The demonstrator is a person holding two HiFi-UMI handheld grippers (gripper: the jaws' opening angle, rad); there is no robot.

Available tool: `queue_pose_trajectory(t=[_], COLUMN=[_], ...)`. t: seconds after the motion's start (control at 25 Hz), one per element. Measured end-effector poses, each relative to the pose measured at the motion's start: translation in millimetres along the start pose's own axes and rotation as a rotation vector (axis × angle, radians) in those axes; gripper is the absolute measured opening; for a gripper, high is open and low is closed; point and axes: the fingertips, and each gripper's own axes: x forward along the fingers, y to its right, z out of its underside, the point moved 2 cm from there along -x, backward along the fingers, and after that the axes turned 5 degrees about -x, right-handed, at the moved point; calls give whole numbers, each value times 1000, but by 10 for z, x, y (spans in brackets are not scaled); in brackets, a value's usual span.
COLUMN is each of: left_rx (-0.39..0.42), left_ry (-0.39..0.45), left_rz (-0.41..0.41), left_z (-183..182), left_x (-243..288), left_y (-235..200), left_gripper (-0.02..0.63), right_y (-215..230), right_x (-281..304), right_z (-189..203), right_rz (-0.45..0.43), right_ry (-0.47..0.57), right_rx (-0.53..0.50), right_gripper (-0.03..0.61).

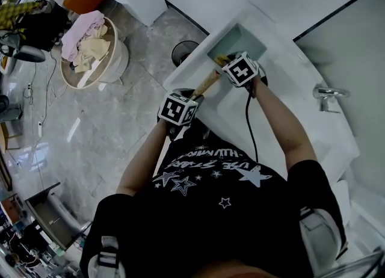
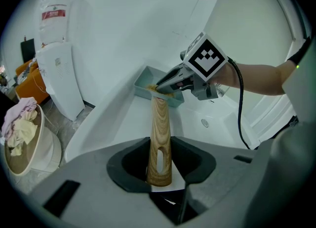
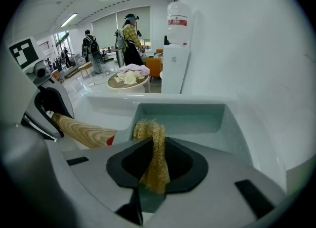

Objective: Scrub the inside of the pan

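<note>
While my left gripper (image 2: 160,167) clamps the wooden handle (image 2: 160,123), my right gripper (image 3: 154,167) pinches the scrubber (image 3: 150,133) at the pan (image 3: 187,117). Scrubbing looks barely begun; next, the scrubber must press onto the pan's inner floor.

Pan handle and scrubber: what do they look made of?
Pan handle: apparently wood with a smooth finish, going by the clear brown grain streaks. Scrubber: coarse yellowish fibre, loofah-like, possibly plastic mesh; its surface looks rough and netted.
</note>
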Motion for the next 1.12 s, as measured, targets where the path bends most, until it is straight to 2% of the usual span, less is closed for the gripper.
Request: queue_pose_trajectory(t=[0.2,0.6,1.12], left_rx=[-9,-55,-48], left_ry=[8,38,52], left_rz=[10,29,23], left_z=[-2,8,3], left_x=[8,10,-12], left_y=[-6,-19,-17], left_gripper=[135,135,135], right_y=[132,484,895], right_x=[48,21,10], right_z=[76,89,175], right_rz=[23,112,201], right_ry=[-29,-45,-83], right_rx=[43,52,59], right_gripper=[77,77,77])
